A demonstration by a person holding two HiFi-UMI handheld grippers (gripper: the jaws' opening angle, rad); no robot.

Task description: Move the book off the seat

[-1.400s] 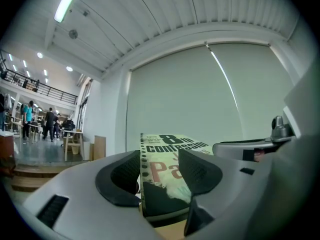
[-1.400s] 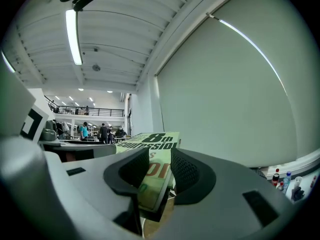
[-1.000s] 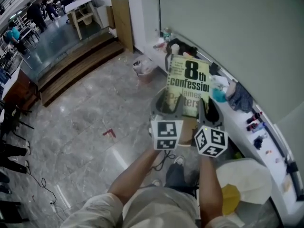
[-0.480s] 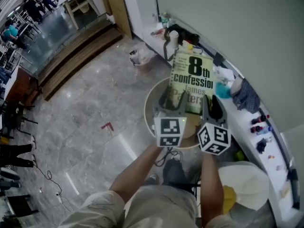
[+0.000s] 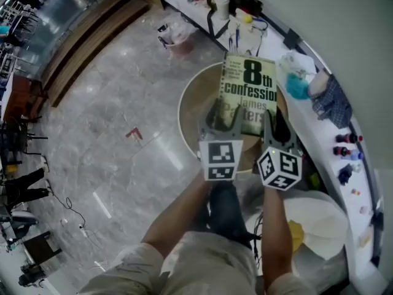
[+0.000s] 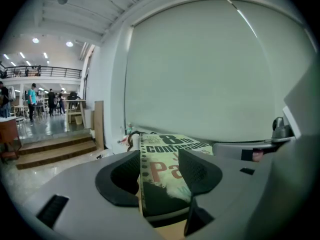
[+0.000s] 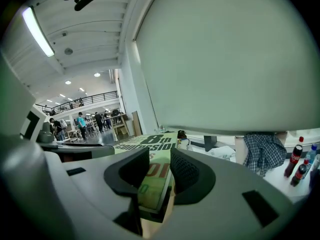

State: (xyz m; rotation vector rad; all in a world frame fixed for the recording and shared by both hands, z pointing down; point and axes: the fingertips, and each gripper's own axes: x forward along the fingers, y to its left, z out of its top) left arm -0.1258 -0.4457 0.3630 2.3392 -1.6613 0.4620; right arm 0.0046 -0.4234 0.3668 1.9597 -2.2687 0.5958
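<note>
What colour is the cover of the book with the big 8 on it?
Pale green, with big black letters. The head view shows the book best.

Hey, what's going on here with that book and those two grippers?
A person is holding a green paperback book with both handheld grippers. The left gripper is clamped on the book's near left part, and the right gripper on its near right edge. In the head view the book shows over a round tan stool seat.

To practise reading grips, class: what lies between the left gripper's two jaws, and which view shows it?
The book, its near edge clamped by the left gripper; the left gripper view shows this plainly.
</note>
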